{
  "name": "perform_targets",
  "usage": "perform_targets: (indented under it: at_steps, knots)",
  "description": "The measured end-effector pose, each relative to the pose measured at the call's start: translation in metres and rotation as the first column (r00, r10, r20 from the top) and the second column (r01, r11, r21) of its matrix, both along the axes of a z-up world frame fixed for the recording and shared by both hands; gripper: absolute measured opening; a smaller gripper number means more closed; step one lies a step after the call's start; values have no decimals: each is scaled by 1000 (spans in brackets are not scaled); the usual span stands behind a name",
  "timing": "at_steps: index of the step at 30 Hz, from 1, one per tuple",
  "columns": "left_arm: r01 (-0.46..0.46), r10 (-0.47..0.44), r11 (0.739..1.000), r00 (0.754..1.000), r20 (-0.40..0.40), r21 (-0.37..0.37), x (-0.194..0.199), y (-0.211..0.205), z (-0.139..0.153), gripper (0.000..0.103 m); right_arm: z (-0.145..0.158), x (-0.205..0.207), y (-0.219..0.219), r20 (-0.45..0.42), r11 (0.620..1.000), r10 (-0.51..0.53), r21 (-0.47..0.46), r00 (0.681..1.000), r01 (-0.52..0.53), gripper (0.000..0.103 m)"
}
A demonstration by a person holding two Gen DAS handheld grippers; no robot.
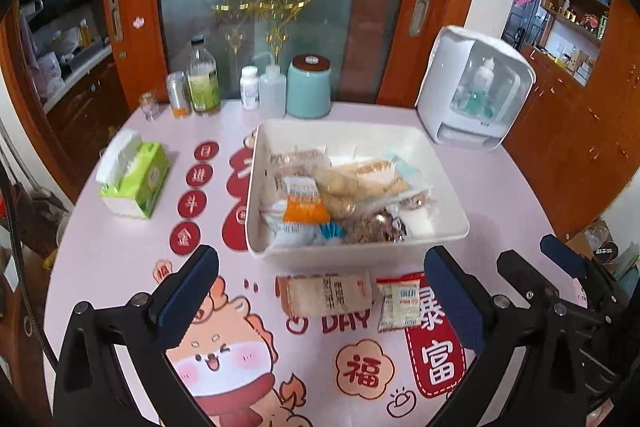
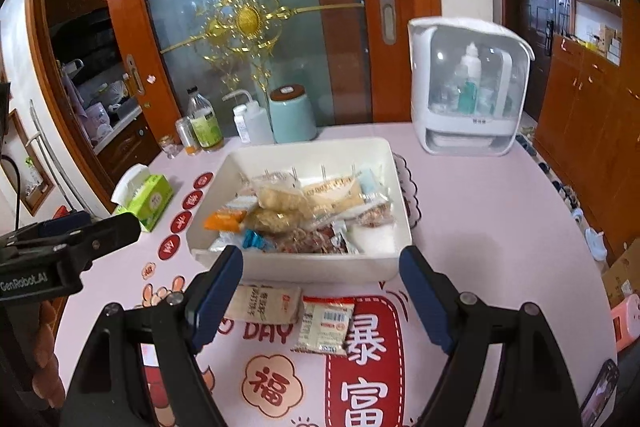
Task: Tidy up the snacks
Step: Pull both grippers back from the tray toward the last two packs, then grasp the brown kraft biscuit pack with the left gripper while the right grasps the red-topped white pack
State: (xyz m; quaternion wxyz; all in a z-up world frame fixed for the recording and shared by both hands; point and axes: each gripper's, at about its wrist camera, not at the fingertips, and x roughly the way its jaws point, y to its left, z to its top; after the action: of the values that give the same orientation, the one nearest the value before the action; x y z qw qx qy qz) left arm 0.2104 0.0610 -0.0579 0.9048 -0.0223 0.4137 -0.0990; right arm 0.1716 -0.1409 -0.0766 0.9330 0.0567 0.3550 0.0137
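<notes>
— Where are the snacks?

— Most lie in the white bin point(image 1: 436, 163) in the middle of the desk point(image 1: 500, 195). Two packs are on the desk just in front of it: a tan pack point(image 1: 328, 294) and a small white pack point(image 1: 399, 302), side by side.

— What do the tongs do?

— The left tongs point(image 1: 324, 291) are spread wide and hold nothing. The right tongs point(image 2: 320, 295) are spread wide too, and empty. Both hang above the two packs.

— What else is there?

— A green tissue box point(image 1: 136, 179) sits left of the bin. Bottles point(image 1: 204, 83) and a teal jar point(image 1: 309, 87) stand behind it. The print on the packs is too blurry to read.
</notes>
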Motion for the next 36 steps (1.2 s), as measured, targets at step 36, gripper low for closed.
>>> perform_targets:
  at_steps: [36]
  knots:
    - [283,-257,928,957,-135,242,39,-8,-166,101,-165,59,-1,-433,998,29,57,901,-5,81]
